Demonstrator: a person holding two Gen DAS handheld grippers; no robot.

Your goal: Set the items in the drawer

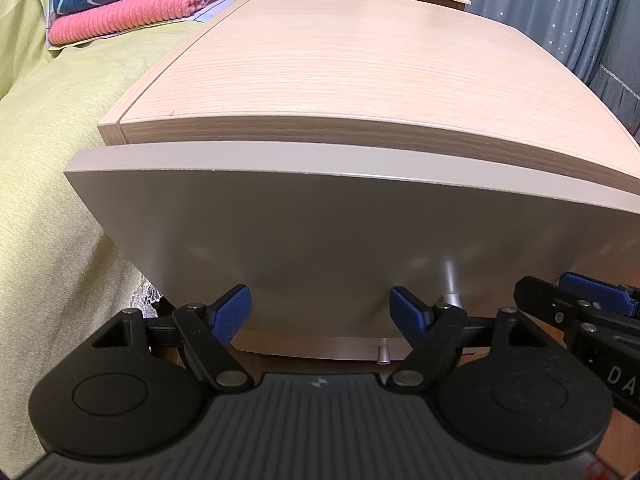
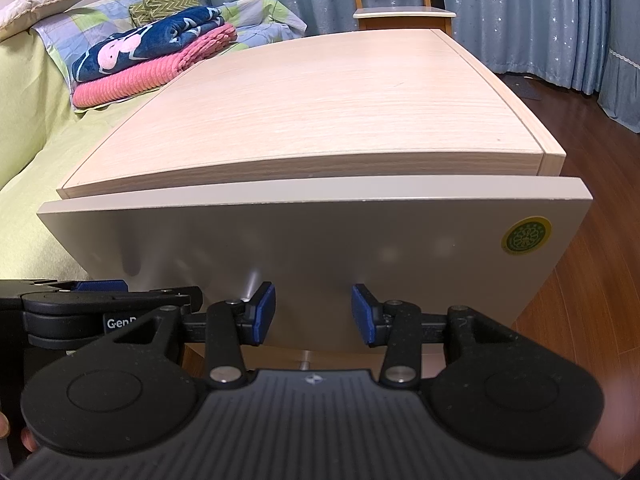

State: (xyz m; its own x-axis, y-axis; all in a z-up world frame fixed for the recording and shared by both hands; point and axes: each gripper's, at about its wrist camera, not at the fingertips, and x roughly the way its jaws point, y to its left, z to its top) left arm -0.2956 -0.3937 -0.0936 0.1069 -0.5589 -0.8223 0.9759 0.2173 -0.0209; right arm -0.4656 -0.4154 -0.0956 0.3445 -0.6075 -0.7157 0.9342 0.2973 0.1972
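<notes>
Black linkage and 2 blue pads fill the bottom of the left wrist view: the left hand-held gripper (image 1: 320,314) stands spread wide and holds nothing. Dead ahead of it, almost touching the pads, is the grey drawer front (image 1: 320,232) of a bedside cabinet, its top edge just proud of the pale wooden cabinet top (image 1: 320,72). A small metal knob (image 1: 450,299) sits just beyond this gripper's right finger, not between the pads. A second knob (image 1: 383,354) shows lower down on a lower front. Off to the left lie a bed in yellow-green (image 1: 52,184) and folded blankets (image 1: 132,4).

From the right wrist view, the right hand-held gripper (image 2: 313,314) is likewise spread and empty, facing the same drawer front (image 2: 320,240) (a round green sticker (image 2: 526,237) marks its upper right corner). The left gripper's finger (image 2: 100,286) reaches in from the left, level with this one. A pale glint shows left of the left pad, but I cannot tell whether it is the knob.

My reading: no items are visible, and the drawer looks barely open if at all. The knob lies between the 2 grippers, apparently closer to the left one, which would need to shift right to straddle it; the drawer's long axis runs crosswise, so the pull comes straight back.
</notes>
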